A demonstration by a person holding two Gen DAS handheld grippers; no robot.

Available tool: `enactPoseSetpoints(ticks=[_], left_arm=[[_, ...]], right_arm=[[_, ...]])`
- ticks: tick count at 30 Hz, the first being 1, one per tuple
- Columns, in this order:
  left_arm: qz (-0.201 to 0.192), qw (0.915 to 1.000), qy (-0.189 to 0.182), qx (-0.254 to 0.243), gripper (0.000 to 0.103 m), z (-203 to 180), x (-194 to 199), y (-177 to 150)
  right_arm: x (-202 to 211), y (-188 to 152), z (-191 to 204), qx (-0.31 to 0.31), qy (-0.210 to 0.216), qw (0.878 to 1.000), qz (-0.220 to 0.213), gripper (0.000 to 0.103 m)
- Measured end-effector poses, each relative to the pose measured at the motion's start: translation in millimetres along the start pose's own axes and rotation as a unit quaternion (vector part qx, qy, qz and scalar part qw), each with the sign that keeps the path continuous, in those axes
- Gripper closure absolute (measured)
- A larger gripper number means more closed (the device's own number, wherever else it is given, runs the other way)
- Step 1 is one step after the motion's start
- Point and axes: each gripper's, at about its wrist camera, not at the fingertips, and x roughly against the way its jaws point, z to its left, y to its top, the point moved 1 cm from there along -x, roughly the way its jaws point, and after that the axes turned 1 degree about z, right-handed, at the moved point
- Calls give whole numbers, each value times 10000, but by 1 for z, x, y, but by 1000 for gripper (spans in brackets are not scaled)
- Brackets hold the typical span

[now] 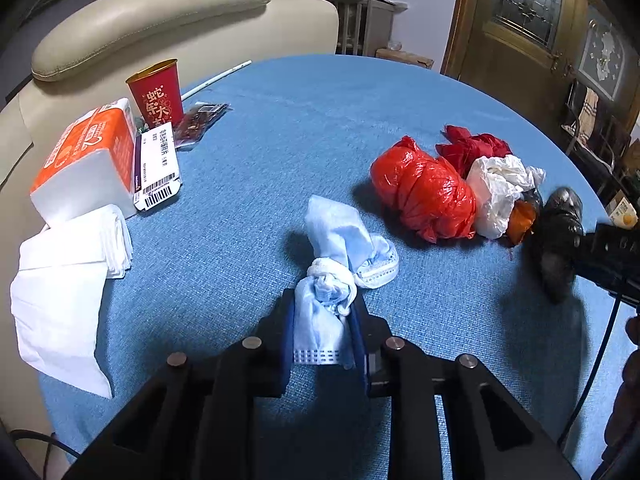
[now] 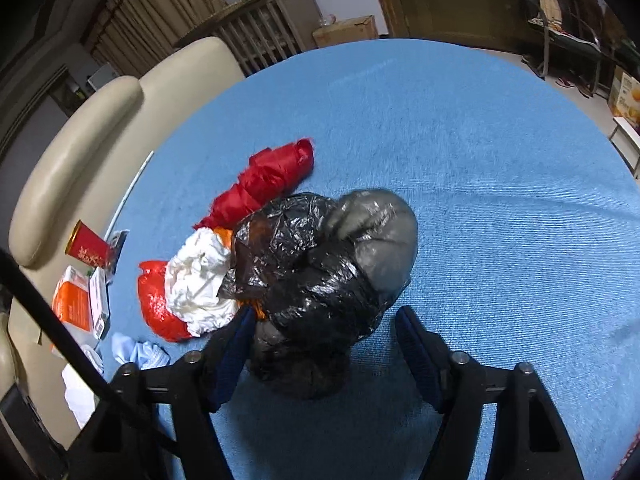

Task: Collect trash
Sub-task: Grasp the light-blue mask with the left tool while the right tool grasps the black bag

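A crumpled light-blue face mask (image 1: pixel 340 240) tied with a white strap lies on the blue round table (image 1: pixel 304 128). My left gripper (image 1: pixel 324 308) is shut on its near end. To the right sits a heap of plastic bags: a red bag (image 1: pixel 424 192), a dark red bag (image 1: pixel 472 148), a white bag (image 1: pixel 496 188) and a black bag (image 1: pixel 556 240). In the right wrist view the black bag (image 2: pixel 312 272) sits between the fingers of my right gripper (image 2: pixel 324 324). The left pad touches the bag, while a gap shows at the right pad.
At the table's left edge stand a red paper cup (image 1: pixel 156 96), an orange tissue pack (image 1: pixel 88 160), a barcoded box (image 1: pixel 158 168), a wrapper (image 1: pixel 200 120) and loose white tissues (image 1: pixel 64 280). A beige sofa (image 1: pixel 160 12) borders that side. A thin white stick (image 1: pixel 216 78) lies near the cup.
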Motion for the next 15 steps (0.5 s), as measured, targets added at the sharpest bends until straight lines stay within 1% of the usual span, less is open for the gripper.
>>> enactPoseSetpoints(ticks=[1,3,10,15], left_arm=[[19,10000,-3,22,77,0,0,0],[42,10000,-3,48,77,0,1,-1],[91,9999,-58,73,77,-5,12,-17],[68,9999,-115,64,77,-10,24,-31]], right_arm=[[-1,-1,0,89,6,10000,32,59],[2,-2,1,188,76,9998,27,63],[33,-21,-4,495,162,9985,-180,63],[53,-42,-13,476,287,9981,-251,63]])
